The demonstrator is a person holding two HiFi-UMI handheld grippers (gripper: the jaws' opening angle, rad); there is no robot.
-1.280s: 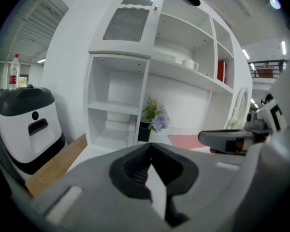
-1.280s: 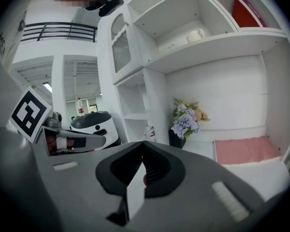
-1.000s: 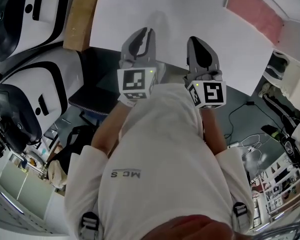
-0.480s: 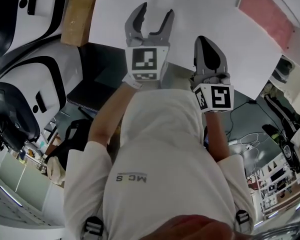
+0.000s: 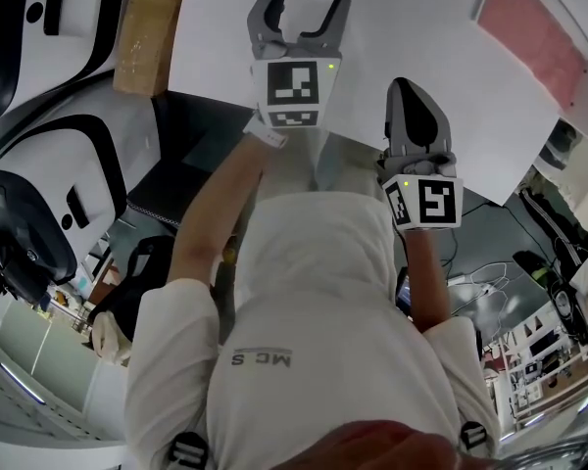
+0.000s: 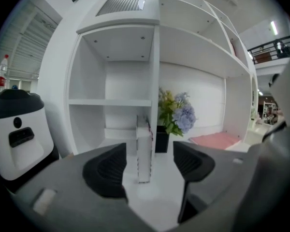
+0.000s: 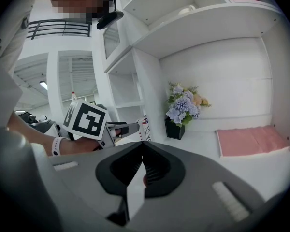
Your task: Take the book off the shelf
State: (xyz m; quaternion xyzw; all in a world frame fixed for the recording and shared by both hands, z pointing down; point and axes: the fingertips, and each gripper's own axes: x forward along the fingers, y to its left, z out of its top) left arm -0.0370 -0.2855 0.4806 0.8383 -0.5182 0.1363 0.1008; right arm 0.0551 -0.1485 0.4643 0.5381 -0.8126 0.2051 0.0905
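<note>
- A white shelf unit (image 6: 193, 37) is faced; a wide white lower board (image 5: 412, 37) runs across its foot, with a vertical white divider (image 6: 155, 71) rising from the board's left part.
- Left of the divider, two open compartments are stacked. Right of it is one long, tall bay.
- Bare board lies open between the divider and a flat pink mat (image 7: 251, 140) at the board's right end. More bare board is seen along the front edge, under both tools.
- A black square pot (image 6: 161, 138) of yellow and lilac flowers (image 6: 178, 111) stands toward the back edge, just right of the divider.
- A thin white book (image 6: 143, 153) stands on the board directly in front of the divider's front edge, nearer than the pot. Whether it touches the divider cannot be told.
- The book is upright, its long axis vertical, with a narrow edge turned toward the left gripper (image 5: 308, 6). Small red and dark marks are seen along its edges; the print is too small to read.
- The left gripper's jaws have just been opening and are spread wide. The book is framed in the gap farther off, and no pad touches it.
- The right gripper (image 7: 141, 146) is held lower and to the right, its jaws closed together with nothing between them.
</note>
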